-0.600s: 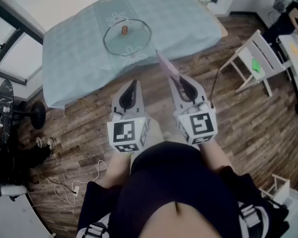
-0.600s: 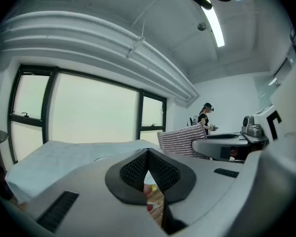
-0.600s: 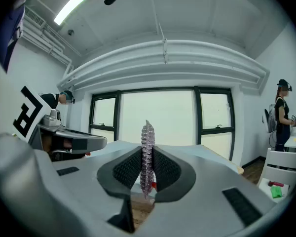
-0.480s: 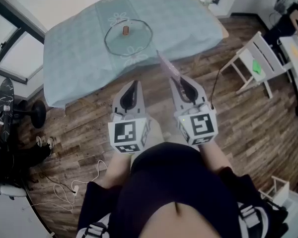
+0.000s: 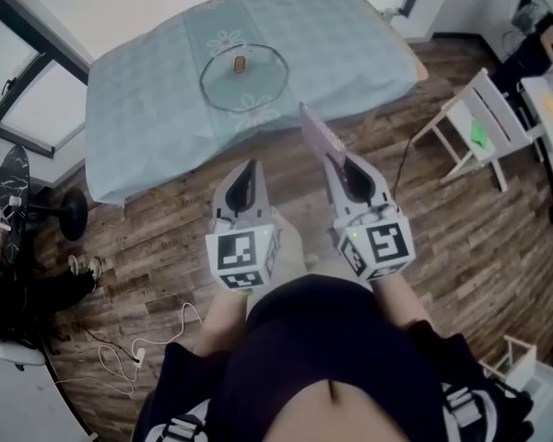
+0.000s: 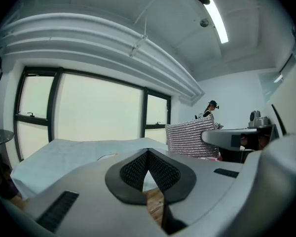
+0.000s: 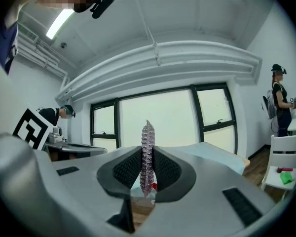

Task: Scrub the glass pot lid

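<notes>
Wood-plank floor (image 5: 461, 238) pretty much everywhere, and a desk (image 5: 138, 127) under a pale blue-green cloth runs across the top of the head view. On it, near the middle, the glass pot lid (image 5: 243, 77) lies flat, round, with its brown knob (image 5: 240, 63) facing up. It's see-through, so only the rim ring and knob read clearly, and from the gripper views I can barely make it out. A dark-clothed body blocks the bottom of the frame. Below the desk, the left gripper (image 5: 248, 168) has its fingers pressed together on nothing. Beside it, the right gripper (image 5: 341, 166) is clamped on a pinkish scrub pad (image 5: 315, 132) whose long side runs toward the upper left, aimed at the lid but apart from it. Also around: white chair (image 5: 475, 118) at right, skateboard (image 5: 7, 191) at the left edge, white cable (image 5: 138, 348) lower left.
</notes>
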The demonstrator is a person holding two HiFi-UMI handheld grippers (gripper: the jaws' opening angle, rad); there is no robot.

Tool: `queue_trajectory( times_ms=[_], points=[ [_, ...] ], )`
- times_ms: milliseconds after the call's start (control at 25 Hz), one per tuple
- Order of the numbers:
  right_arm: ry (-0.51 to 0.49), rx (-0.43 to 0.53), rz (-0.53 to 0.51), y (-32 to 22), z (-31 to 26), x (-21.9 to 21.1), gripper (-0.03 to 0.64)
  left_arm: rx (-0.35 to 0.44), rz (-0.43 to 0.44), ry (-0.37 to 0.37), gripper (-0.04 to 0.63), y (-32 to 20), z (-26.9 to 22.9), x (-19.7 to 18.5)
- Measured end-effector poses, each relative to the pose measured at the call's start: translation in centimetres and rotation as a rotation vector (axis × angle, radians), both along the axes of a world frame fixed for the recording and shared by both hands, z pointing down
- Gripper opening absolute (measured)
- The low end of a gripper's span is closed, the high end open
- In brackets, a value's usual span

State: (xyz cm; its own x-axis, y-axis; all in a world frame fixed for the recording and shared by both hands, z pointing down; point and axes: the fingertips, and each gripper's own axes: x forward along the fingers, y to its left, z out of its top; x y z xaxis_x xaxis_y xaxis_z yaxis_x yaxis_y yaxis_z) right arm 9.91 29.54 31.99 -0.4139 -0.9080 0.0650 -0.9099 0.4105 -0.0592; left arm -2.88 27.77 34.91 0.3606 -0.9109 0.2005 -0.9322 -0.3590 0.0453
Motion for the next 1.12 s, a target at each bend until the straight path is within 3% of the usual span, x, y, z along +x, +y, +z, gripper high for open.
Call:
queue_trajectory(
  times_ms=[360, 560, 1120],
  points=[
    [0.022, -0.04, -0.02, -1.6, 1.3, -0.5, 0.066, -0.038, -0.016, 0.055, -0.002, -2.1, 0.8, -1.0],
    [-0.011, -0.075, -0.032, -3.8, 2.2, -1.0, 0.066, -0.031, -0.016, 0.041, -0.002, -4.1, 1.0, -1.3],
    [-0.043, -0.082, -0.06, -14.9, 2.3, -2.6, 0.066, -0.03, 0.001, 0.078, -0.002, -14.8, 1.6, -2.7]
  ],
)
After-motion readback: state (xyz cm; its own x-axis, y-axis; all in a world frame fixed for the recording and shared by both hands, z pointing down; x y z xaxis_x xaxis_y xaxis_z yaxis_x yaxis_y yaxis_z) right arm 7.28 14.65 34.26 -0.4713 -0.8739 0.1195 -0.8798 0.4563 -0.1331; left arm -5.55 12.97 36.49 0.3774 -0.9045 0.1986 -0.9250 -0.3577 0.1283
